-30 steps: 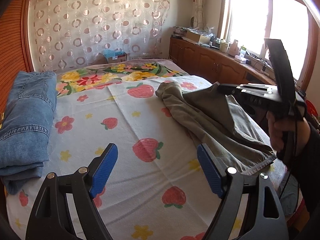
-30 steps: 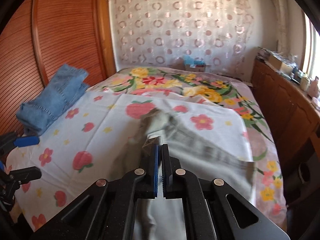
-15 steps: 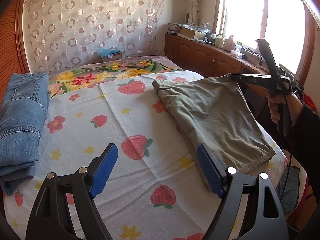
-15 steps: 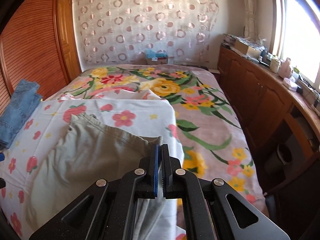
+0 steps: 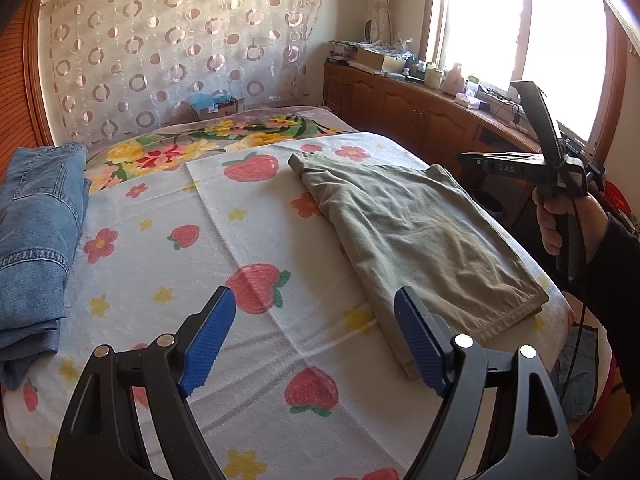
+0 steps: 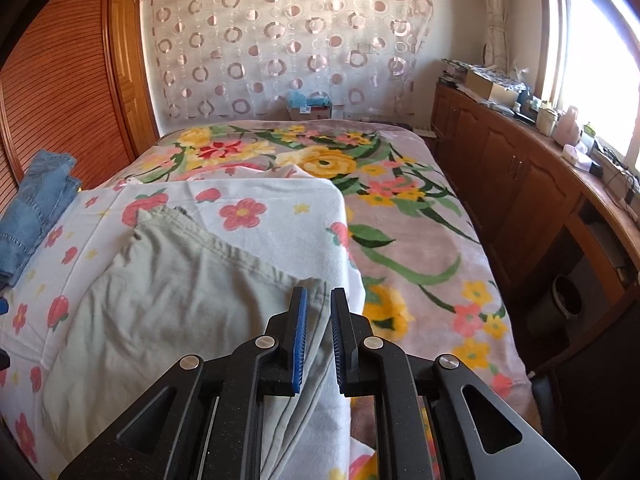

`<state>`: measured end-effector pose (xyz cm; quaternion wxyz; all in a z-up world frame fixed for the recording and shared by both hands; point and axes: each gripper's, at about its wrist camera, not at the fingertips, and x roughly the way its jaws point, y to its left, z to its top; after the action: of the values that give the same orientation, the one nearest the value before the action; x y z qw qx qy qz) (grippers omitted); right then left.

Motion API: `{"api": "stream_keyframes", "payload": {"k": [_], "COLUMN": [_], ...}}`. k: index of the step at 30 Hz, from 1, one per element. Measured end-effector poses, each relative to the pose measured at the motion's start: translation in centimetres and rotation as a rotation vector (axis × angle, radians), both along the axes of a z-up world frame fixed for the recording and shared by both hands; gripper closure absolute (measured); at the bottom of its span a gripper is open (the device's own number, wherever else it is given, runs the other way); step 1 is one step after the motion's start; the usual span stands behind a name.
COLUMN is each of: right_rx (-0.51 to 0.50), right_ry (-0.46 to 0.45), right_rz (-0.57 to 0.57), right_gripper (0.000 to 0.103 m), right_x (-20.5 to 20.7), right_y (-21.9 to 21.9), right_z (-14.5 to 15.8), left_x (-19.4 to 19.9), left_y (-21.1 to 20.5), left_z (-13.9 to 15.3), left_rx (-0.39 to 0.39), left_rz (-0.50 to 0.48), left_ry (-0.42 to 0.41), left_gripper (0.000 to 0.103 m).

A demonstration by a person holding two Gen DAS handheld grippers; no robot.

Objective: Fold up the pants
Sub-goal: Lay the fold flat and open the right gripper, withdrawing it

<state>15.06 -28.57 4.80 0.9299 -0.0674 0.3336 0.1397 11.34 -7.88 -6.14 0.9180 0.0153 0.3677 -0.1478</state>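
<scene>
Right fingers now parted, olive pants released flat.

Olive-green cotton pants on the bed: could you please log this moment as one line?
olive-green cotton pants: folded flat on strawberry-print towel | right gripper: open, at pants edge | left gripper: open, empty | folded blue denim jeans: far left
</scene>
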Motion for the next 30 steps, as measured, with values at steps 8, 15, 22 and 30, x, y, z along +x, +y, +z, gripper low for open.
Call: {"api": "stream_keyframes", "payload": {"k": [8,15,22,30], "right_rx": [0.065,0.03,-0.043,-0.059], "right_ry": [0.067,0.087,0.095,0.053], "right_rz": [-0.009,0.004,0.015,-0.051], "right_gripper": [0.083,0.083,0.097,0.099], "right_x": [3.9,6.0,6.3,5.6], "right_y": [-1.8,-1.4,-0.6,-1.2], "right_z": [-1.4,-1.5,-1.4,-1.1], "left_x": [0.6,0.8,0.8,1.1], "left_y": [-1.9,-3.9,-3.8,-3.9], "left_z": [-1.3,-2.8,-3.6,-4.1], "left_rx": [0.013,0.043,0.045,0.047], "left_rz": [-0.034,-0.078,-0.074,-0.076], "left_ry": [0.036,0.073,0.095,0.113], "left_gripper": [0.021,0.021,0.021,0.021]}}
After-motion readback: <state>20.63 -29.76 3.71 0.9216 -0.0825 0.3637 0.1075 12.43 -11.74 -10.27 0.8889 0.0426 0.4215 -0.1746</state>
